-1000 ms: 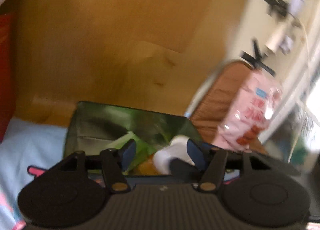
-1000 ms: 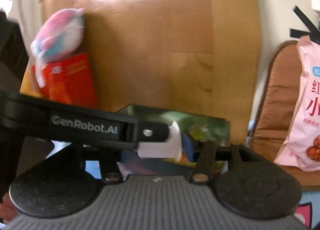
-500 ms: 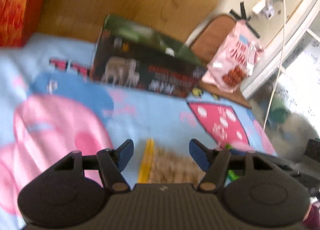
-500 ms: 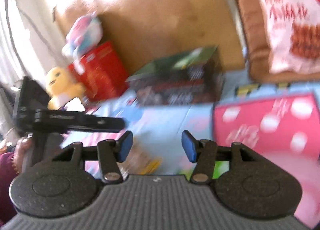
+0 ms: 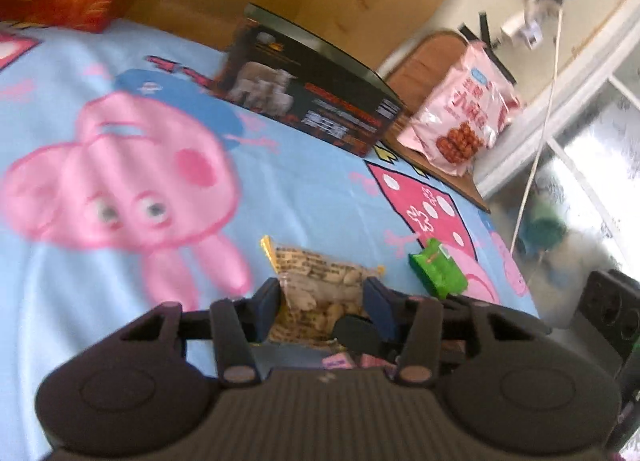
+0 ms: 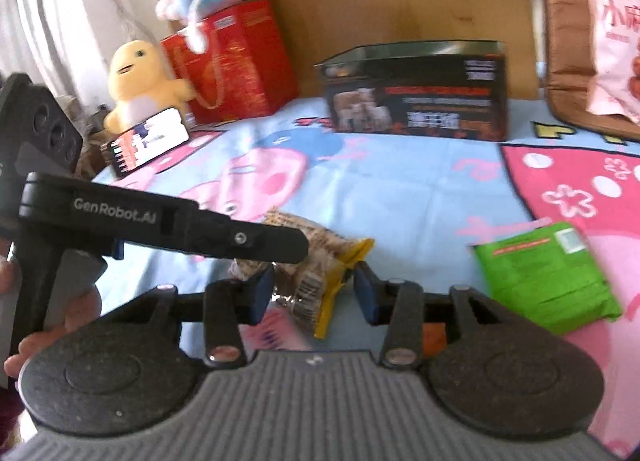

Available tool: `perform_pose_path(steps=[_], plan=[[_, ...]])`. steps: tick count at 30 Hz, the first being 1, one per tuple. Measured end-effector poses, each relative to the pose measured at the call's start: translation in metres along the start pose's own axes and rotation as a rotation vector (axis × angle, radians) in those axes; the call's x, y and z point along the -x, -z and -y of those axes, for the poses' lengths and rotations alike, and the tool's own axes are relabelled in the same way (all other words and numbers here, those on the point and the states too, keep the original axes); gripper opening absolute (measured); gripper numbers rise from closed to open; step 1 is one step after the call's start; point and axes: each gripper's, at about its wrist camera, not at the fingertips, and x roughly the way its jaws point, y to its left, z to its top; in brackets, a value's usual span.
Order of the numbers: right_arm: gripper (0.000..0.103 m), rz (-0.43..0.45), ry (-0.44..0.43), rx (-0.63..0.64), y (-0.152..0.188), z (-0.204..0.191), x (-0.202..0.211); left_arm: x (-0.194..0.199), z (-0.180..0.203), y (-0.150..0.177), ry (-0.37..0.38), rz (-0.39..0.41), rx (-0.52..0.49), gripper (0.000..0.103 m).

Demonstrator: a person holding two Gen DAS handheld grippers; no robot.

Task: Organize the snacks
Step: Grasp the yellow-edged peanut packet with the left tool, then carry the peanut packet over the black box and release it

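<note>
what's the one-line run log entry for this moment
phase: reach | left gripper: closing around peanut packet | right gripper: closing at same packet | green packet: on blanket | black box: at back

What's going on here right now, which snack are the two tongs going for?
A person holds both tongs over the cartoon-print blue bedsheet. The left tongs and right tongs both frame the clear yellow-edged packet of biscuits, jaws closing, pads not visibly pressing yet. The green foil snack packet lies untouched beside it. The open dark cardboard box stands at the far edge, by the headboard.
</note>
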Motion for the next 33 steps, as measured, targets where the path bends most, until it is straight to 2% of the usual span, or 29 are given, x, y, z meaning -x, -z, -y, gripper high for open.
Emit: perform_pose_path(steps=[4,7,11,14,16,20,26,33], plan=[[0.046,-0.008,-0.061,0.063,0.002,-0.025,-0.008,0.033,-0.013,0.016,-0.055,0.050,0.032,0.045],[0.048,-0.019,-0.104,0.133,0.008,-0.048,-0.014,0.049,-0.022,0.024,-0.094,0.051,0.057,0.046],[0.063,-0.030,-0.159,0.199,0.020,-0.062,-0.017,0.059,-0.030,0.031,-0.091,0.054,0.073,0.049],[0.064,-0.018,-0.143,0.249,0.025,-0.068,-0.017,0.058,-0.032,0.030,-0.083,0.056,0.080,0.049],[0.063,-0.013,-0.133,0.266,0.026,-0.068,-0.016,0.055,-0.031,0.029,-0.083,0.055,0.076,0.044],[0.044,-0.004,-0.093,0.274,0.022,-0.064,-0.016,0.044,-0.019,0.017,-0.072,0.043,0.048,0.044],[0.043,0.073,-0.033,0.226,-0.003,-0.043,-0.003,0.029,0.012,-0.034,-0.021,0.072,-0.042,0.044],[0.042,0.181,0.067,0.233,-0.082,-0.003,-0.007,-0.021,0.038,-0.132,0.015,0.133,-0.098,0.047]])
